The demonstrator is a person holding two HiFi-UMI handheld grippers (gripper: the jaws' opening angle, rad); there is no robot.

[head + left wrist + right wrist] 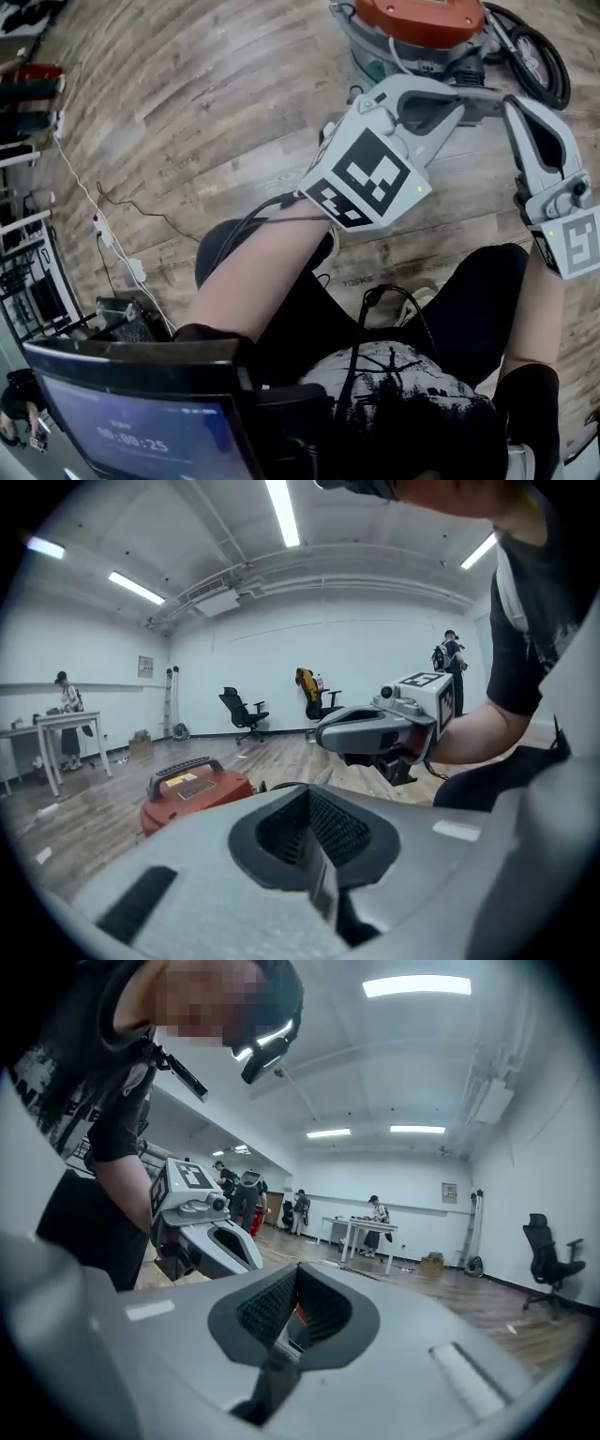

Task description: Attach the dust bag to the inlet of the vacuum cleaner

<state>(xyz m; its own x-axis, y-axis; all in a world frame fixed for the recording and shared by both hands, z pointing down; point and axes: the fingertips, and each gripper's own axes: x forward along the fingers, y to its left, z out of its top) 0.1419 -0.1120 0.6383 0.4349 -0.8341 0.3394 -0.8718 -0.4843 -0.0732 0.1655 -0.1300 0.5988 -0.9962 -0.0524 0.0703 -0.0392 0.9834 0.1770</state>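
Vacuum (412, 19): red lid on a grey body, standing on the wood floor (187, 112) at the top edge of the head view, with its black hose (539, 56) looped just beside it on the right.

Head view
- The left gripper (478, 105) and the right gripper (514, 105) are held up in front of the torso, each on a bare forearm.
- Their tips are near each other and lie below the vacuum in the picture. They touch neither it nor each other.
- A white cable (94, 216) runs over the floor at the left, and a screen (141, 422) fills the lower left corner.

Left gripper view
- The left gripper (314, 841) has its jaws pressed together, ribbed pads meeting with nothing between them.
- The vacuum (192, 785) stands on the floor beyond, left of the jaws and well apart from them.
- The right gripper (361, 731) hangs above the jaws, pointing left across the picture.
- The room has white walls, strip lights (281, 513) overhead, an office chair (242, 710) at the far wall and a table (56, 726) at the left.

Right gripper view
- The right gripper (291, 1321) also has its jaws pressed together and holds nothing.
- A sliver of red shows past the slit.
- The left gripper (234, 1246) sits at the left, just beside the person's arm.
- Beyond are a table (361, 1227) with people near it and a chair (548, 1241) at the right wall
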